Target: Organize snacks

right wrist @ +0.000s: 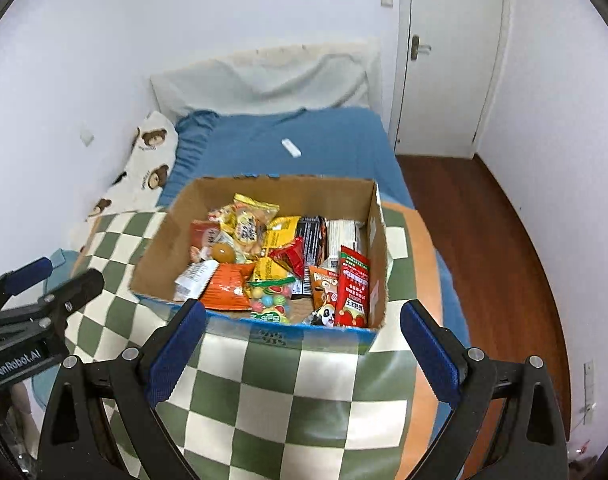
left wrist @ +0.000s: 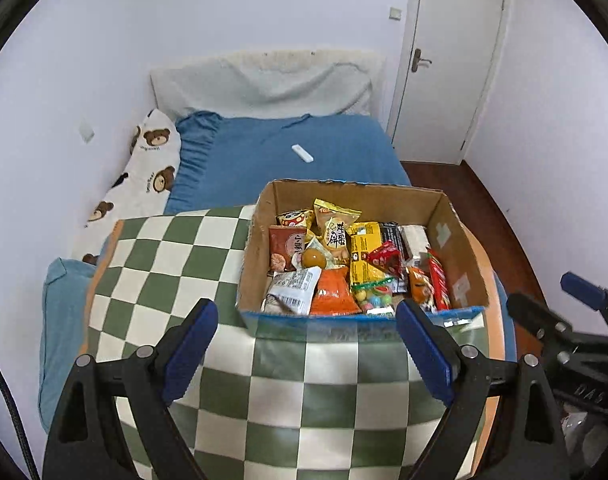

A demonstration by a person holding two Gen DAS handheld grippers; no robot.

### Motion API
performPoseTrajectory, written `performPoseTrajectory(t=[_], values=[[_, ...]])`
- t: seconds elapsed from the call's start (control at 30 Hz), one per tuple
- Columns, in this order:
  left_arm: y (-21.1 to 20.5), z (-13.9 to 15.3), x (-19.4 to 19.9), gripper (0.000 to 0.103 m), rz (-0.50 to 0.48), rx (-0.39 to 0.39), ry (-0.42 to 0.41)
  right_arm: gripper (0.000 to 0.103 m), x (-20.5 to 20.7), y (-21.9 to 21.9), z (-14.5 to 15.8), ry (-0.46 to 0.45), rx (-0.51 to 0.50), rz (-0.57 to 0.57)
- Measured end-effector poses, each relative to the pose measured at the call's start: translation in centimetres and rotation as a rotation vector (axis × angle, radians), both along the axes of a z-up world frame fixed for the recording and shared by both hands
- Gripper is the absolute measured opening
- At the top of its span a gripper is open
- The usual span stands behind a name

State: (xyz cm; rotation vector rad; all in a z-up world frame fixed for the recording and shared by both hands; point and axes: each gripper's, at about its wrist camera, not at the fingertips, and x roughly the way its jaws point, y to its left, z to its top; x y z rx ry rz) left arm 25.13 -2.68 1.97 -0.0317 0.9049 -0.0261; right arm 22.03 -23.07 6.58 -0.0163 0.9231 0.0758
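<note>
A cardboard box (left wrist: 457,236) full of mixed snack packets sits on a green-and-white checked cloth (left wrist: 176,256). Inside are an orange packet (left wrist: 331,292), yellow packets (left wrist: 363,252), a red stick packet (left wrist: 439,280) and a bag of round candies (left wrist: 377,300). The box also shows in the right wrist view (right wrist: 160,244), with a red packet (right wrist: 353,286) and an orange packet (right wrist: 226,290). My left gripper (left wrist: 305,320) is open and empty just in front of the box. My right gripper (right wrist: 304,320) is open and empty, also in front of the box.
The checked cloth lies over a bed with a blue sheet (left wrist: 296,152). A white remote (left wrist: 302,153) lies on the sheet. A bear-print pillow (left wrist: 144,168) lies along the left wall. A white door (left wrist: 451,60) and wooden floor (right wrist: 483,240) are to the right.
</note>
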Motion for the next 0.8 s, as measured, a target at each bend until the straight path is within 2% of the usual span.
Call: performPoseTrajectory(t=[0.2,0.5,0.67,0.8], values=[[0.1,2.0,-4.1,0.091,-0.010,0.007,-0.037,0.102,-5.1,0.0,3.4,-0.082,0.011,0.005],[0.1,4.7,-8.7,0.091,-0.005,-0.006,-0.092,0.102,-11.2,0.6,6.7,-0.163,0.009,0.010],[0.0,4.8,-9.4,0.091,-0.004,-0.004,-0.102,0.103,-12.4,0.5,7.5,-0.177,0.006,0.007],[0.1,4.4,-9.1,0.091,0.002,-0.001,-0.110,0.103,-12.0,0.2,7.0,-0.167,0.009,0.003]])
